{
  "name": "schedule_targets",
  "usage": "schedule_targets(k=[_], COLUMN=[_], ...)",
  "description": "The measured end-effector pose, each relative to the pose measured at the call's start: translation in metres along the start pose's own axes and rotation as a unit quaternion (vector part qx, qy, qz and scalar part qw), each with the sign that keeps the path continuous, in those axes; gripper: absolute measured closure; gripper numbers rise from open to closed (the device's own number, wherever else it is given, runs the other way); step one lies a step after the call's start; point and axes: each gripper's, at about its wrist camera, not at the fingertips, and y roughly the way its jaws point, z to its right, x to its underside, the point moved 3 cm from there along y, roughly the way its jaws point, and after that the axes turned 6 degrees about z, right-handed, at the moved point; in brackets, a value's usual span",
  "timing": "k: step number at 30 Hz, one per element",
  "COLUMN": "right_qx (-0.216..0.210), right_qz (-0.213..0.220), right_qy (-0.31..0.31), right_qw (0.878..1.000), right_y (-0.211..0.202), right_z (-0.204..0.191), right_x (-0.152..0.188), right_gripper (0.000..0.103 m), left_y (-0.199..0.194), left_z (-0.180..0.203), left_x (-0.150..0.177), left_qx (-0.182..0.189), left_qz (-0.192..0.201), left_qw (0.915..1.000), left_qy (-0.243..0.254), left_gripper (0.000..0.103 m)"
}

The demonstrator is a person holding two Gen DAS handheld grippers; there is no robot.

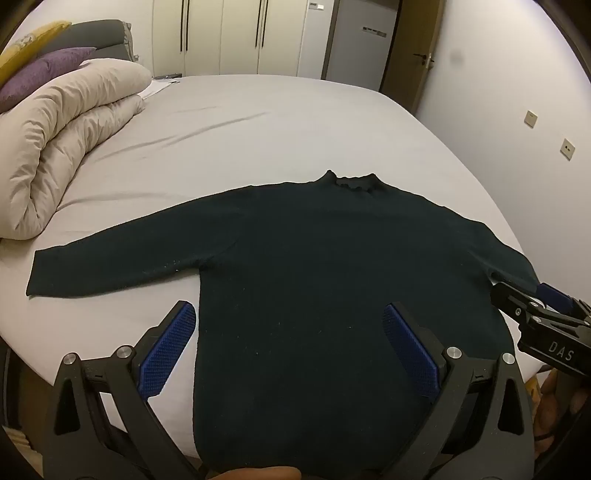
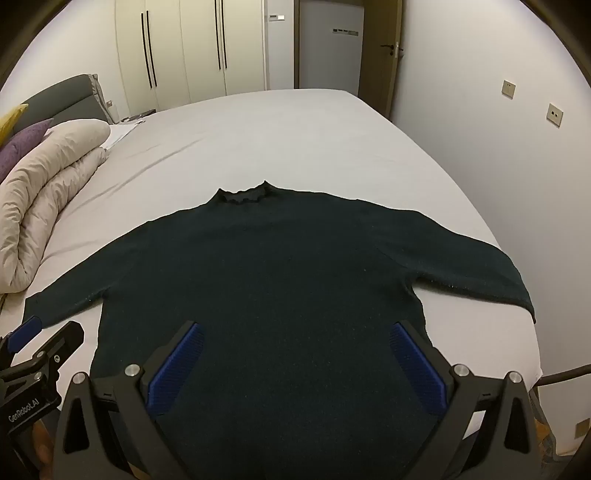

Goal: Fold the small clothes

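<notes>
Sweater (image 1: pixel 314 266), dark green and nearly black, lies flat on the bed (image 1: pixel 258 125) with both sleeves spread out sideways and the ruffled collar (image 1: pixel 352 181) pointing away from me toward the wardrobe (image 1: pixel 221 33). Through the left wrist camera I see my left gripper (image 1: pixel 290 325) hanging above the lower body of the garment, tongs wide apart, nothing between the blue pads (image 1: pixel 166 354); its left finger sits over bare sheet just outside the sweater's side edge, its right finger over the knit. My right gripper (image 2: pixel 295 343) hovers likewise over the hem area, tongs spread just as wide and empty, both fingers over the dark fabric. I cannot tell whether either touches the cloth. In the left view the right gripper shows at the frame's right edge, near the cuff of that sleeve. A rolled beige duvet (image 1: pixel 62 147) and a purple pillow (image 1: pixel 40 72) sit well apart, at the head of the bed.
</notes>
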Motion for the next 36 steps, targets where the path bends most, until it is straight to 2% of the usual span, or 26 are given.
schedule_targets(k=[36], right_qx=[0.002], right_qz=[-0.001], right_qy=[-0.011], right_qw=[1.0], right_y=[-0.0024], right_z=[-0.0024], right_x=[0.0009], right_gripper=[0.0], left_y=[0.0033], left_z=[0.0], left_x=[0.0008], left_qx=[-0.001], left_qz=[-0.004], left_qw=[1.0], left_qy=[-0.002], left_gripper=[0.0])
